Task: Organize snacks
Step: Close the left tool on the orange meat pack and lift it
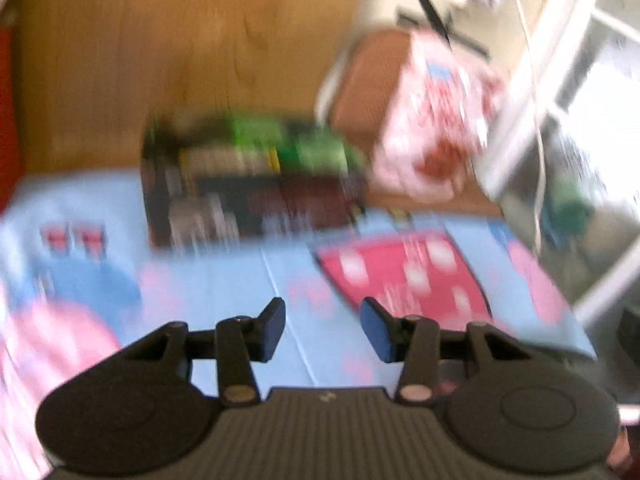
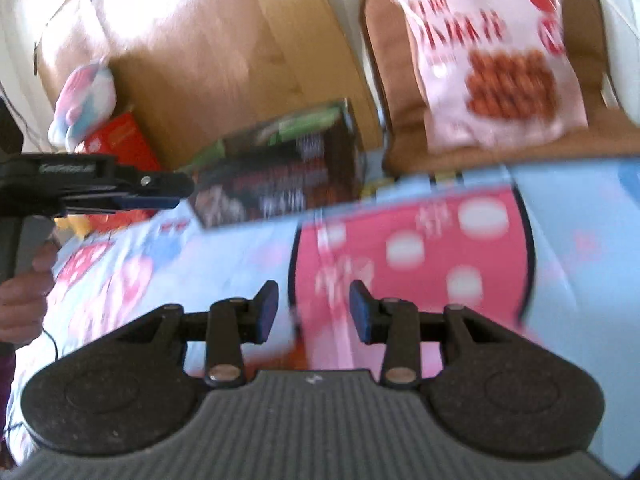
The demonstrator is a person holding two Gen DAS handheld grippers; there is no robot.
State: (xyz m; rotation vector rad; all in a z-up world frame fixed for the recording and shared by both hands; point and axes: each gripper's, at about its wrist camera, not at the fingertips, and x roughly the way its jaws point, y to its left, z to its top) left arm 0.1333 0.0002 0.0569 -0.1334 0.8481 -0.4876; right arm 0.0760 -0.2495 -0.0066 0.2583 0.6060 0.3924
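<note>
Both grippers hover over the light-blue cartoon-print cloth (image 2: 248, 248): the left gripper (image 1: 323, 330) and the right gripper (image 2: 314, 312) each stand with jaws spread, nothing between the pads. Beyond them a dark snack box (image 2: 288, 172) with green print rests at the cloth's far edge. Further back, a pink snack bag (image 2: 496, 56) sits on a brown chair seat (image 2: 404, 120), over wooden floor (image 1: 160, 60). Everything is motion-blurred.
</note>
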